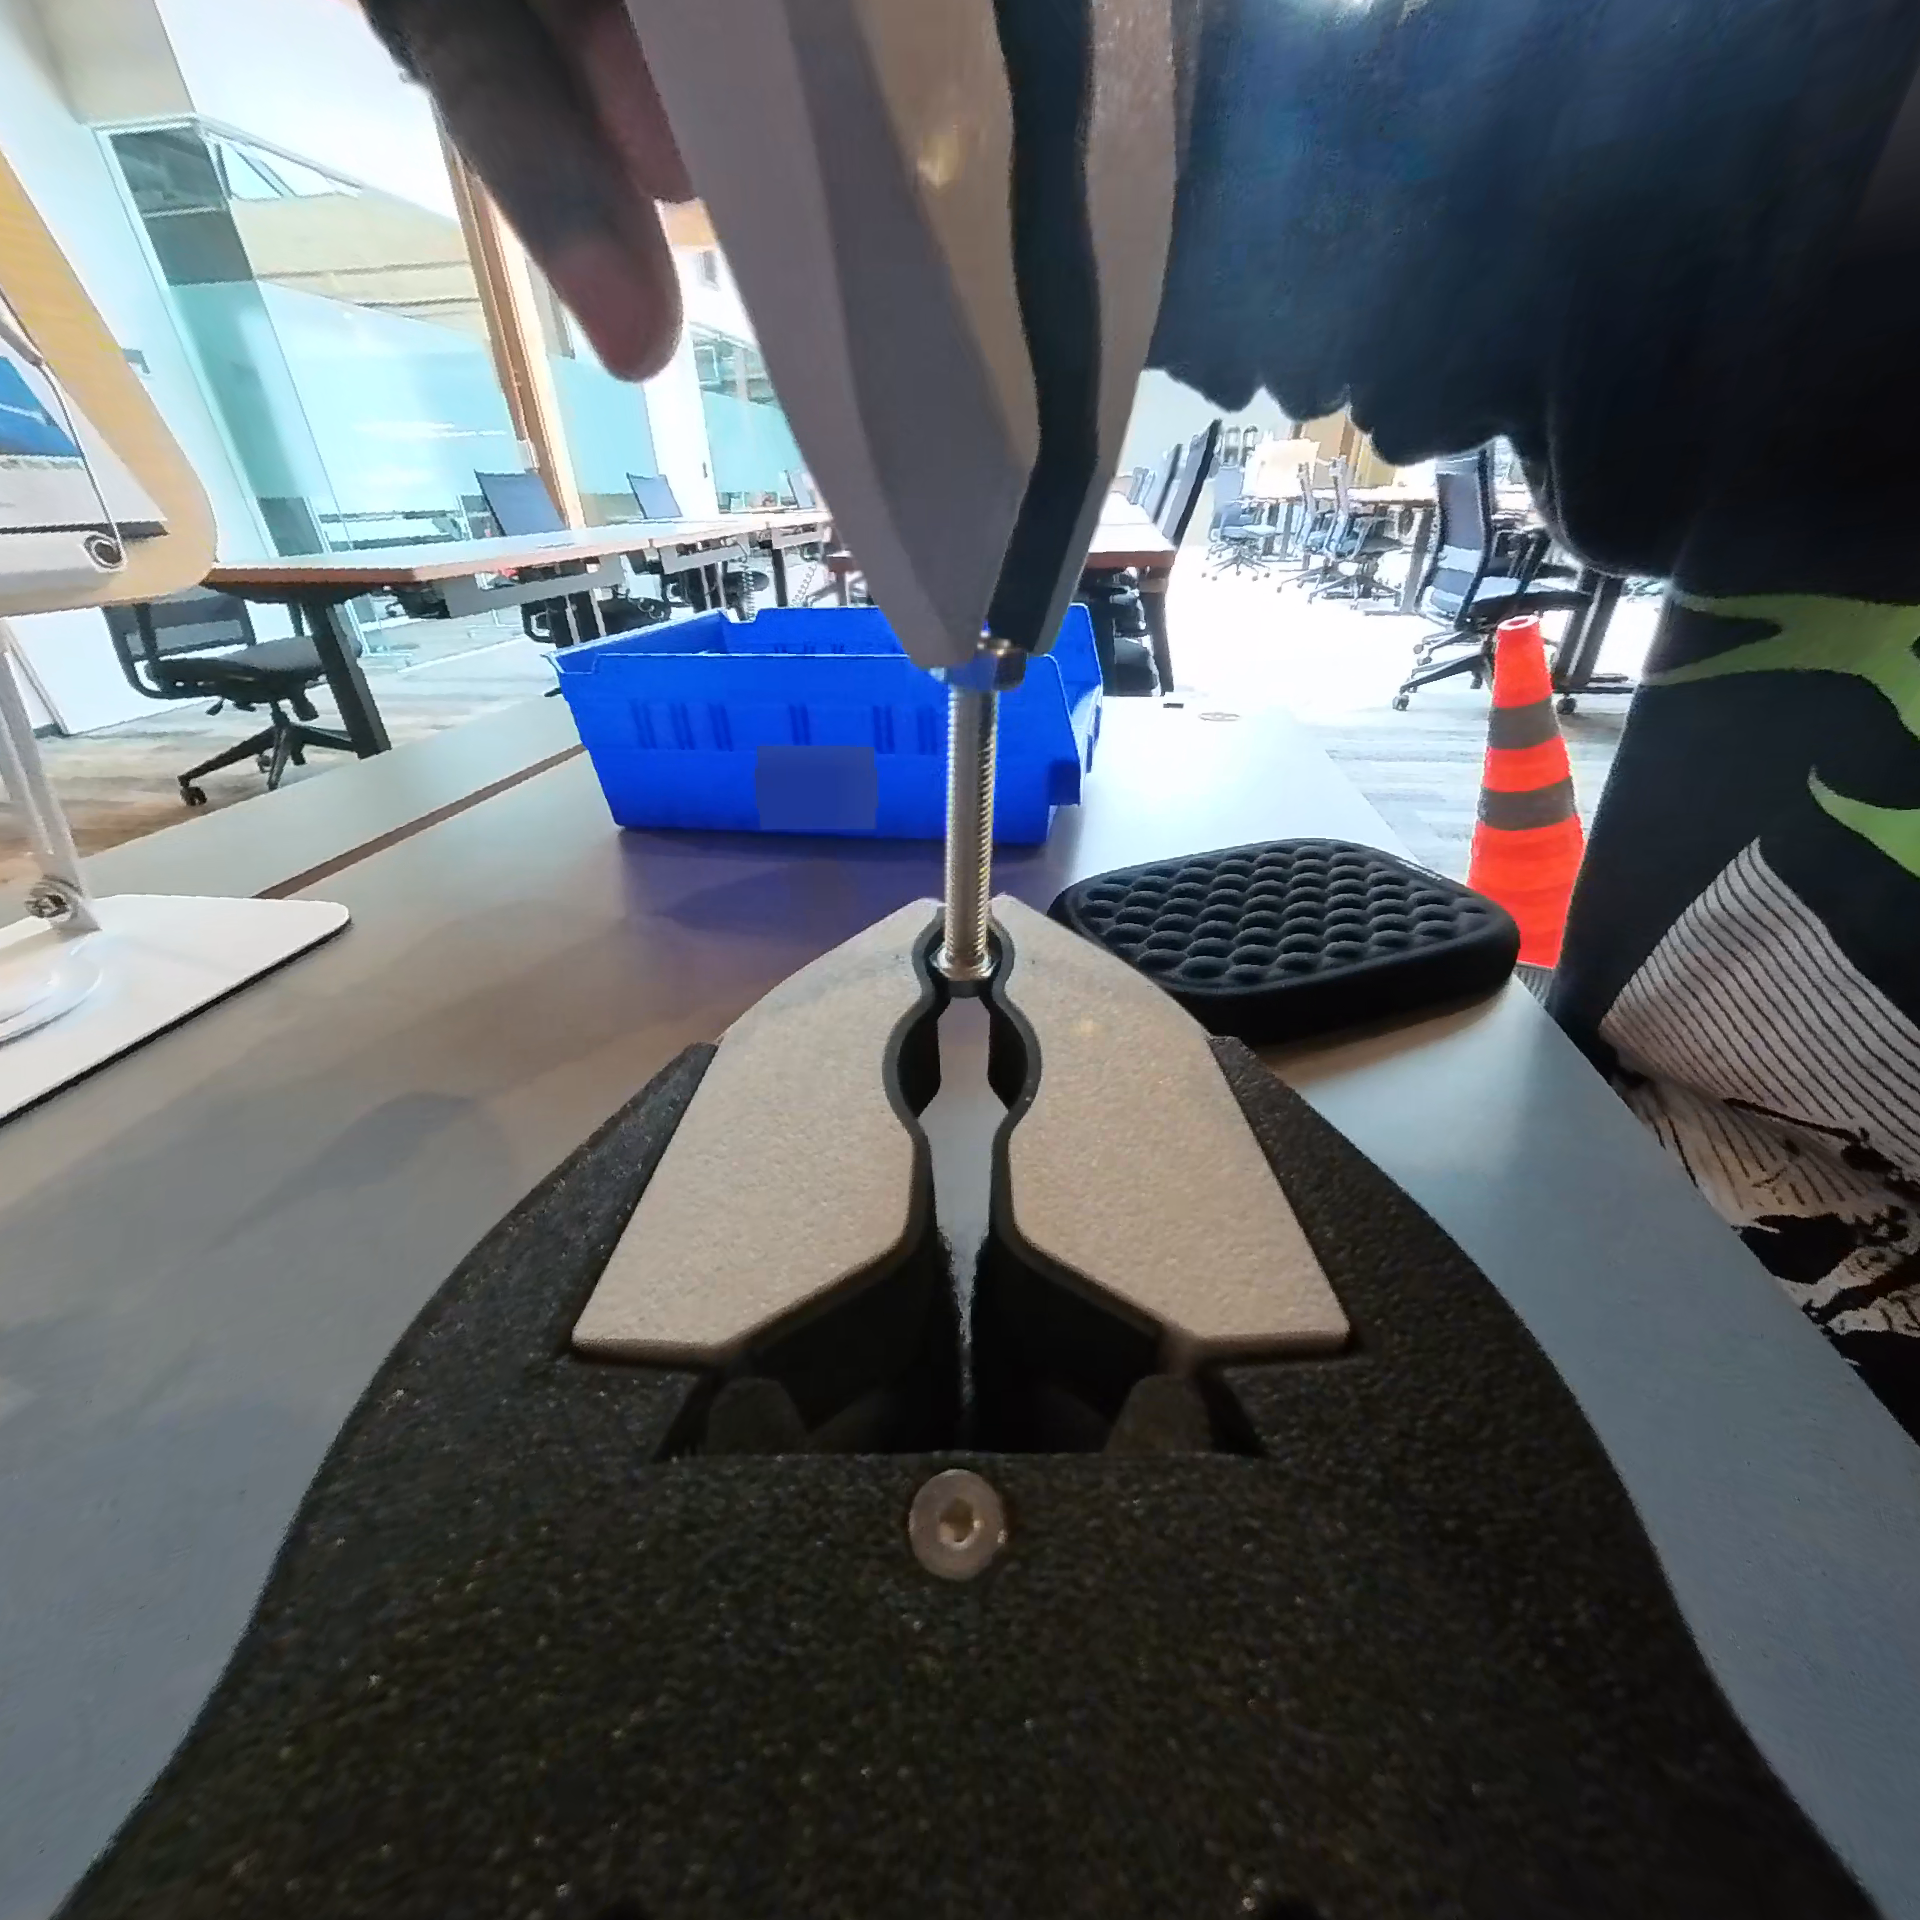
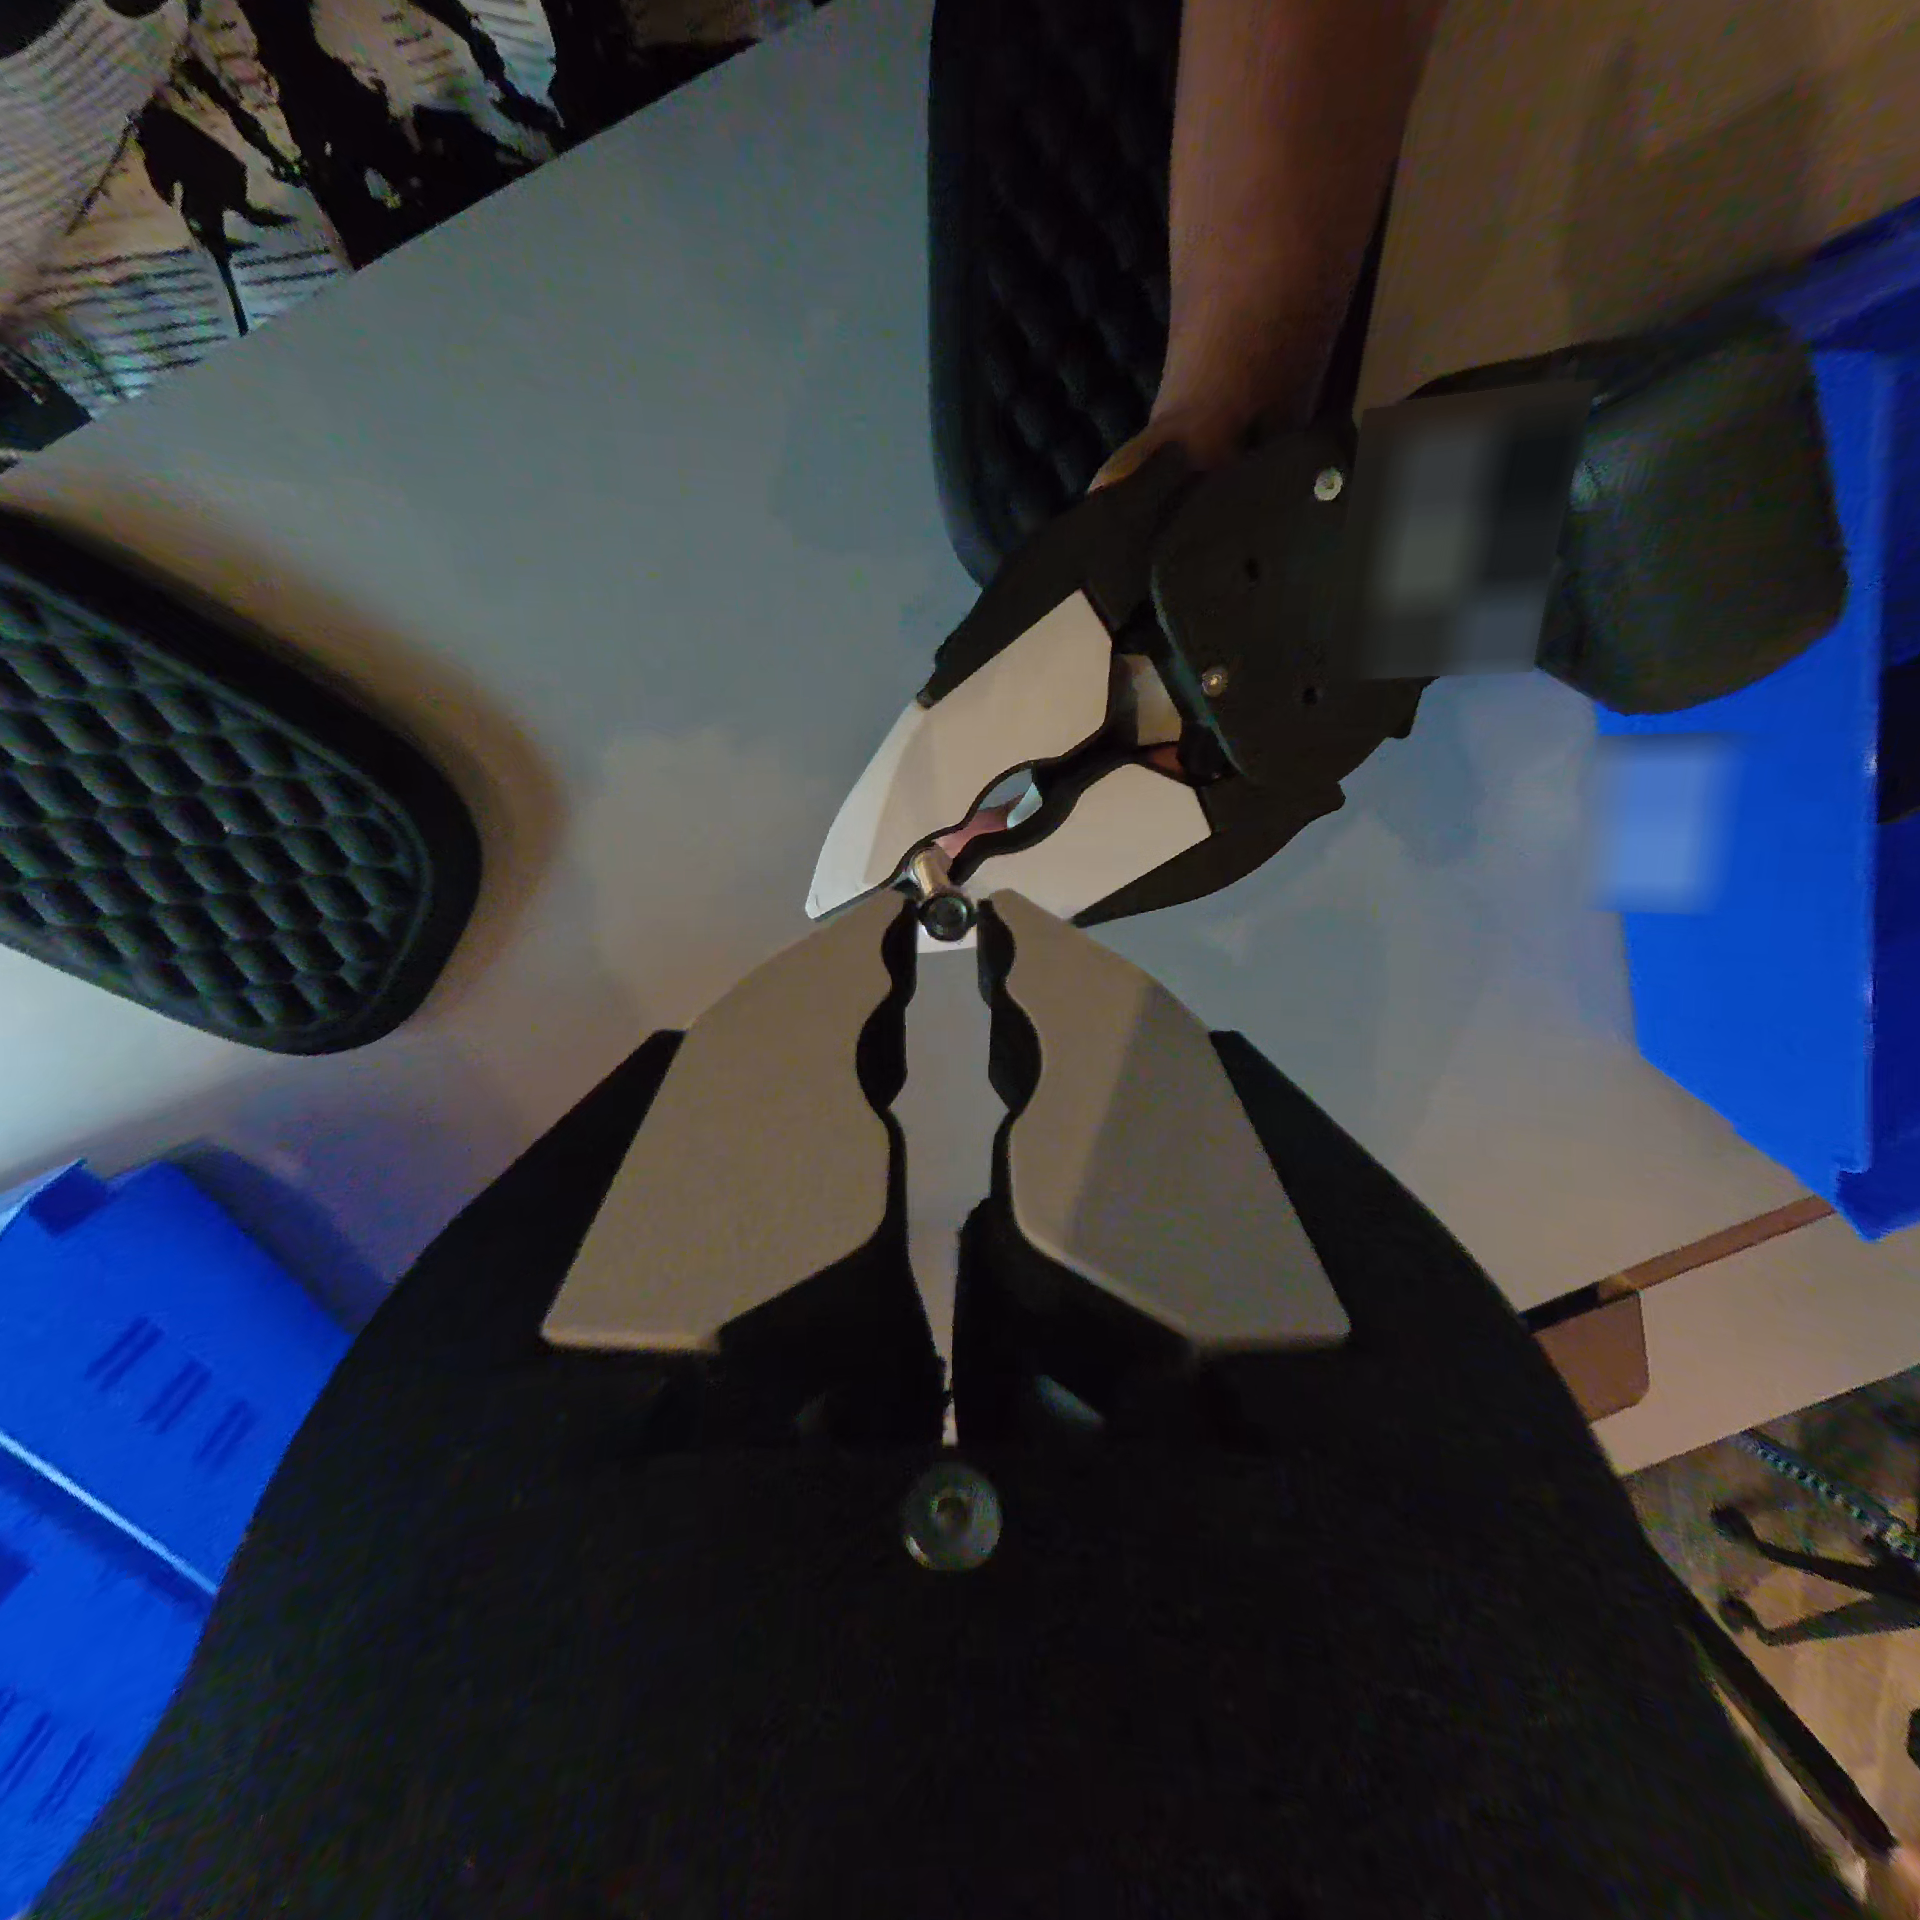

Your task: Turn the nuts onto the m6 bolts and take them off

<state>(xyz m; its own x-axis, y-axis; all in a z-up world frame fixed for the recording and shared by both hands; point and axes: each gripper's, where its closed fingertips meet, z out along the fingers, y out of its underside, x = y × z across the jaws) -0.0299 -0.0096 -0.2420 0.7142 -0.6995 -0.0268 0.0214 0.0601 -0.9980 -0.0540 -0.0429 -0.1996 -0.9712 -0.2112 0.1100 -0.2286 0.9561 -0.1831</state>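
Observation:
In the left wrist view my left gripper (image 1: 966, 940) is shut on the lower end of a silver threaded bolt (image 1: 971, 810), which it holds upright above the grey table (image 1: 416, 1091). My right gripper (image 1: 982, 652) comes down from above, and its fingertips close on a small nut (image 1: 1000, 667) at the bolt's top end. In the right wrist view my right gripper (image 2: 945, 920) looks down onto the nut (image 2: 948, 914), with a pad on each side of it. The left gripper (image 2: 904, 878) shows just beyond, clamped on the bolt (image 2: 923, 864).
A blue bin (image 1: 831, 727) stands behind the bolt, and a black honeycomb pad (image 1: 1288, 935) lies to its right. An orange cone (image 1: 1527, 790) stands off the table's right edge. A white stand base (image 1: 156, 966) sits at the left. A person stands close on the right. The grippers' ends are close to 6 cm from one another.

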